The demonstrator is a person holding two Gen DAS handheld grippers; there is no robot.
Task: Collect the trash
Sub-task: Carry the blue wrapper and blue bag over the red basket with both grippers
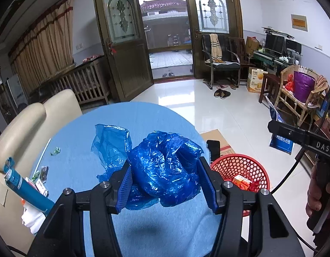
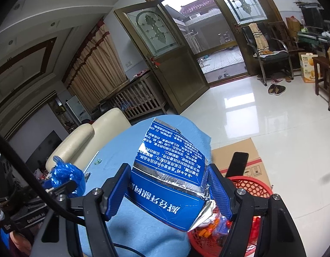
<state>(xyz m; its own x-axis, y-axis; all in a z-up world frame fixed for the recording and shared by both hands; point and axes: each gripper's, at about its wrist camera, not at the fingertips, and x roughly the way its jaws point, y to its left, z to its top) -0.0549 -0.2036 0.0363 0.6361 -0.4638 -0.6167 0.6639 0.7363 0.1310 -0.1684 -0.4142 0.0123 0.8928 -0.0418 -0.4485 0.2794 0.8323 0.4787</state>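
My left gripper [image 1: 168, 187] is shut on a crumpled blue plastic bag [image 1: 162, 169], held above the round table with the light blue cloth [image 1: 83, 141]. My right gripper [image 2: 170, 189] is shut on a flattened blue carton with white print and a silver lining [image 2: 167, 171], held over the table's right edge. A red mesh basket [image 1: 242, 167] [image 2: 250, 186] with some trash inside stands on the floor just right of the table. In the right wrist view the left gripper and its blue bag [image 2: 67, 176] show at the far left. The right gripper's body [image 1: 302, 139] crosses the left wrist view's right edge.
On the table's left side lie a blue tube-shaped box [image 1: 25, 184], small wrappers [image 1: 54, 151] and a white straw [image 1: 44, 152]. A phone [image 1: 213, 150] leans on a flat cardboard box [image 1: 218, 139] behind the basket. A cream sofa [image 1: 25, 124] stands left of the table. Chairs line the right wall.
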